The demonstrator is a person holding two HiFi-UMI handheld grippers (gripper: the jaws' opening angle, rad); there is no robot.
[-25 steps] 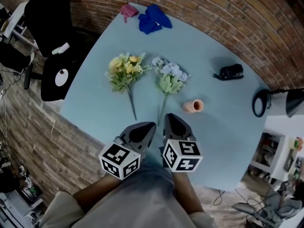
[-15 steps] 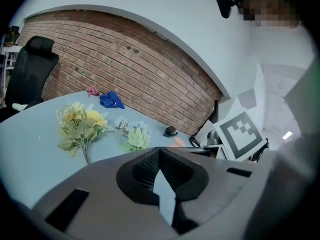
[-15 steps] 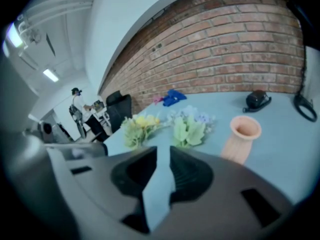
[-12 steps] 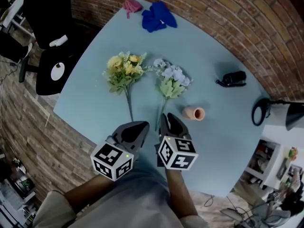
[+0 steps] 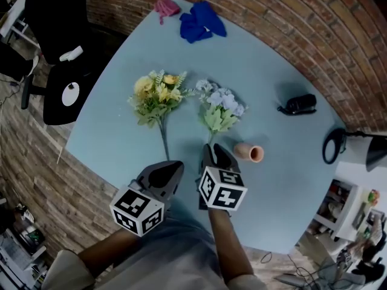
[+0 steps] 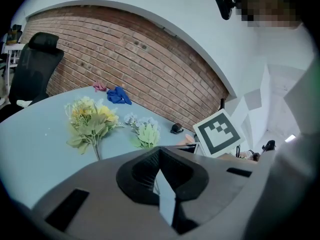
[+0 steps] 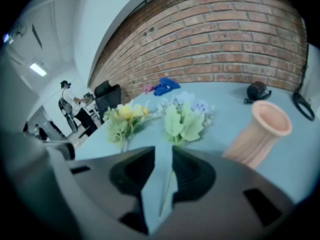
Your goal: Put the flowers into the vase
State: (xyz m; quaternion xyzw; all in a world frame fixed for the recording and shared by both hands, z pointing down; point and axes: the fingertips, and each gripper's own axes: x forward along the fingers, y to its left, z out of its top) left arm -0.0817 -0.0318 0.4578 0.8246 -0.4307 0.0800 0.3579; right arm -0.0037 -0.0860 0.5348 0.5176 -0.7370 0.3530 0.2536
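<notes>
The left gripper and the right gripper are held side by side at lower centre, on bare forearms. The left jaws are closed; the right jaws are parted.

Smooth, matt table. Vase ribbed and matt, possibly ceramic. Rough brick wall. Soft, crumpled blue cloth. Flowers matt, with smooth leaves.
</notes>
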